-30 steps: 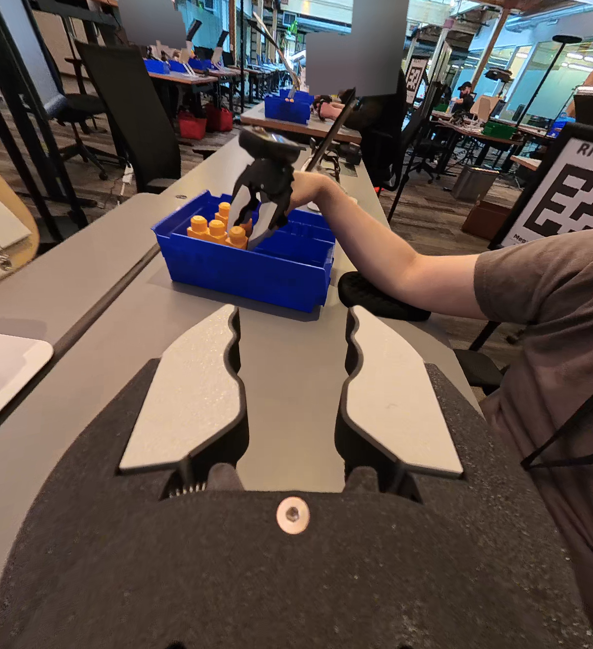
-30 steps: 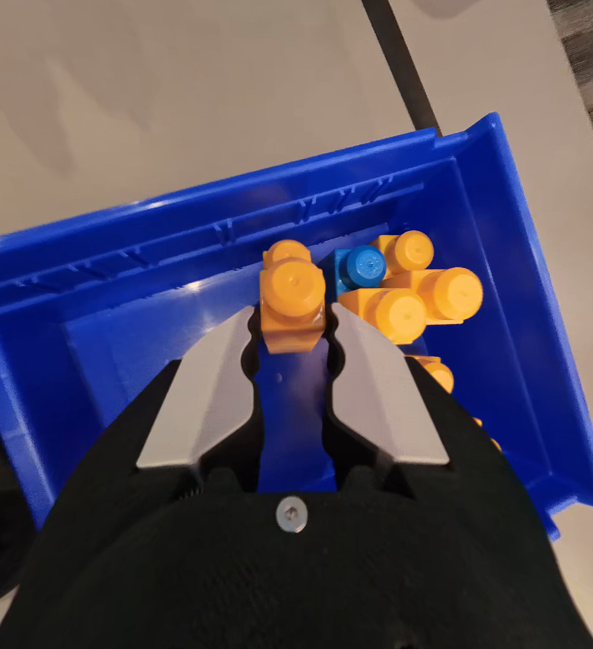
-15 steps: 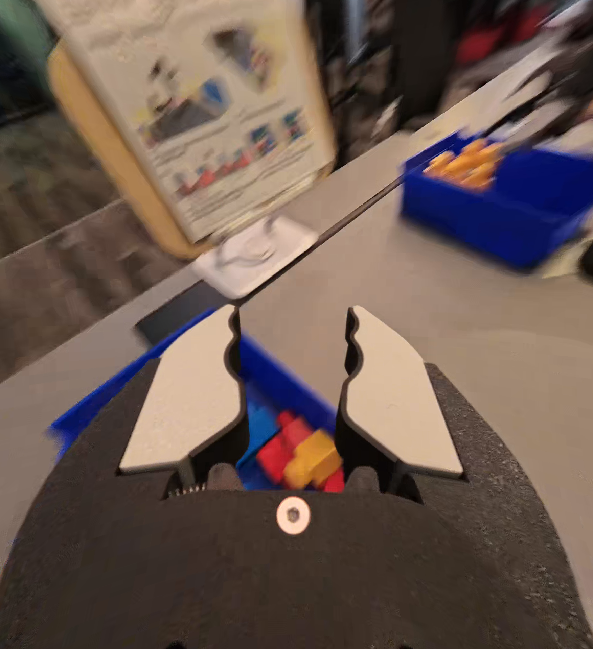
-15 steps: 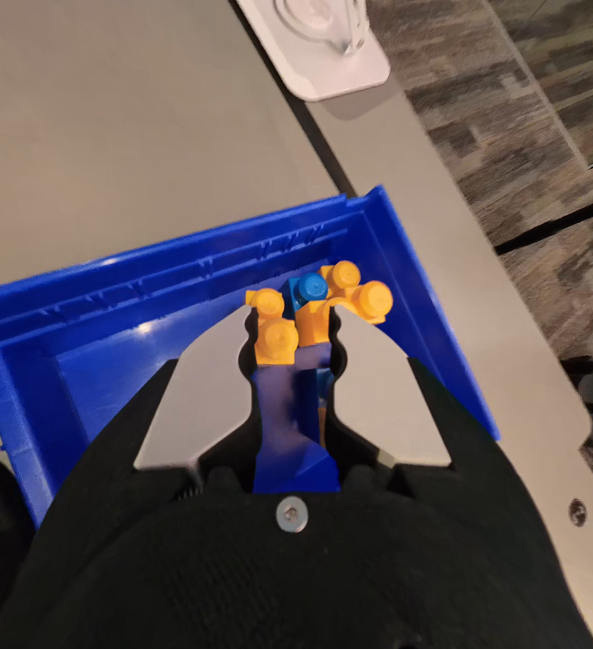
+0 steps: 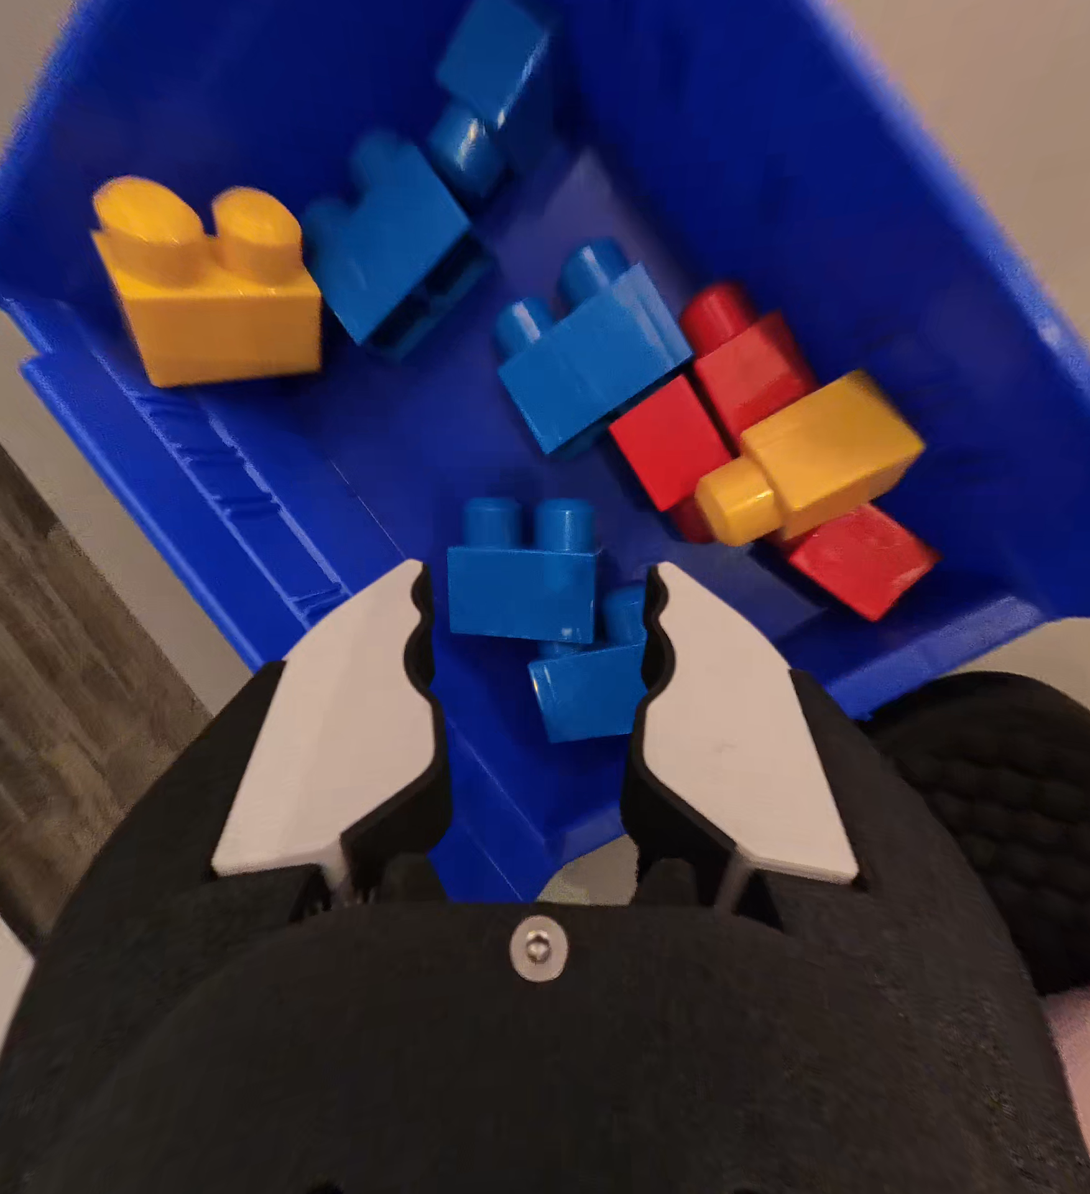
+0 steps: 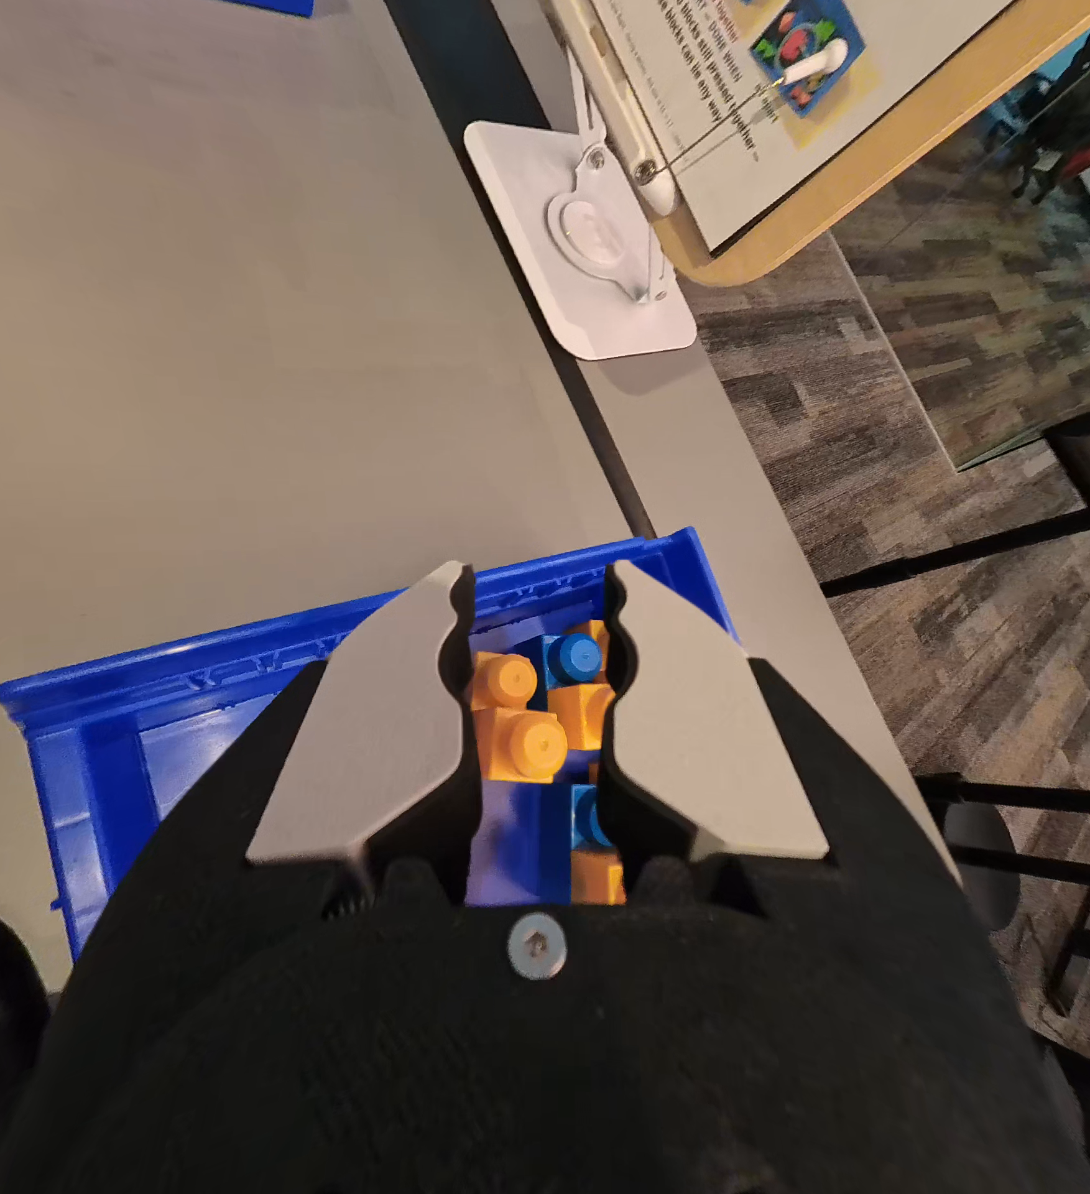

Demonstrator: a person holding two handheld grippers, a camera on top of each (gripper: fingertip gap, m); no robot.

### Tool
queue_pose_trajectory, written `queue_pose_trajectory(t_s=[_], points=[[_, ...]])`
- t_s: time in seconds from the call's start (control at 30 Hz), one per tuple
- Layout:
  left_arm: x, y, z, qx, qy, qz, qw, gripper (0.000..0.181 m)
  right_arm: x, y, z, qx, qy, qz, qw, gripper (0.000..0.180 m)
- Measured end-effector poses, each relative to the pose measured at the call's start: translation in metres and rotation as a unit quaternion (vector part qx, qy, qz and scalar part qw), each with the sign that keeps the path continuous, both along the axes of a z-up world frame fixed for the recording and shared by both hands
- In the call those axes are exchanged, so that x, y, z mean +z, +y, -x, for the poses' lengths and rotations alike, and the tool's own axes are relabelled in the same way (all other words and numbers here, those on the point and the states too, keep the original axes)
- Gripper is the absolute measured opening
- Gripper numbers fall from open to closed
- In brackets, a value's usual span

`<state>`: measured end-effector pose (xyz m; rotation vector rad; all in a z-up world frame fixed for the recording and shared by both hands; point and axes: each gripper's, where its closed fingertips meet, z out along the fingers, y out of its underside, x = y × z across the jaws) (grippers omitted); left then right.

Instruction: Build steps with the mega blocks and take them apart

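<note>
In the left wrist view a blue bin [image 5: 787, 161] holds loose mega blocks: a yellow two-stud block [image 5: 219, 310], several blue blocks, red blocks [image 5: 749, 368] and a yellow block [image 5: 833, 446] lying on the reds. My left gripper [image 5: 535, 581] is open and empty, just above a blue two-stud block [image 5: 519, 594] that lies between its fingertips. In the right wrist view a second blue bin [image 6: 161, 659] holds orange blocks [image 6: 523, 730] and blue blocks [image 6: 571, 656]. My right gripper [image 6: 537, 572] is open and empty, held above them.
A white stand base [image 6: 619, 310] holds a wooden board with a printed sheet [image 6: 787, 129] at the table's far edge. A dark seam [image 6: 484, 187] splits the grey table. A black round pad [image 5: 1014, 814] lies beside the left bin. Patterned floor lies beyond the edge. Tip to tip, the grippers are about 60 cm apart.
My left gripper has swung from facing across the table to pointing down into the bin of mixed blocks. My right gripper has risen away from the orange block it was around.
</note>
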<state>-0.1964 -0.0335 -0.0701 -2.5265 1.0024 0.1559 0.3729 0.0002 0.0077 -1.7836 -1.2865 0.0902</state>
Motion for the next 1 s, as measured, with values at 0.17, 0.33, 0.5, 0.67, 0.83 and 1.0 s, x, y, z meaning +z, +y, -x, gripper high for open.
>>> queue_pose_trajectory(t_s=[0.17,0.33,0.5,0.67,0.83,1.0], points=[[-0.038,0.005,0.015,0.032,0.041,0.068,0.996,0.076,-0.008,0.002,-0.001,-0.002,-0.008,0.015,1.000,0.039],[-0.061,0.001,0.029,0.064,0.059,0.123,0.989,0.081,-0.008,0.001,0.001,0.005,-0.003,0.018,1.000,0.039],[-0.072,0.001,0.031,0.080,0.054,0.149,0.984,0.077,-0.017,0.001,0.003,0.008,-0.021,0.031,0.999,0.039],[-0.076,0.003,0.033,0.096,0.052,0.164,0.980,0.075,-0.023,0.000,0.007,0.016,-0.033,0.039,0.999,0.039],[-0.073,0.002,0.033,0.096,0.051,0.169,0.980,0.075,-0.027,0.001,0.007,0.015,-0.040,0.047,0.998,0.039],[-0.035,0.023,0.027,0.099,0.020,0.071,0.992,0.075,-0.025,0.003,0.006,0.011,-0.044,0.037,0.998,0.039]])
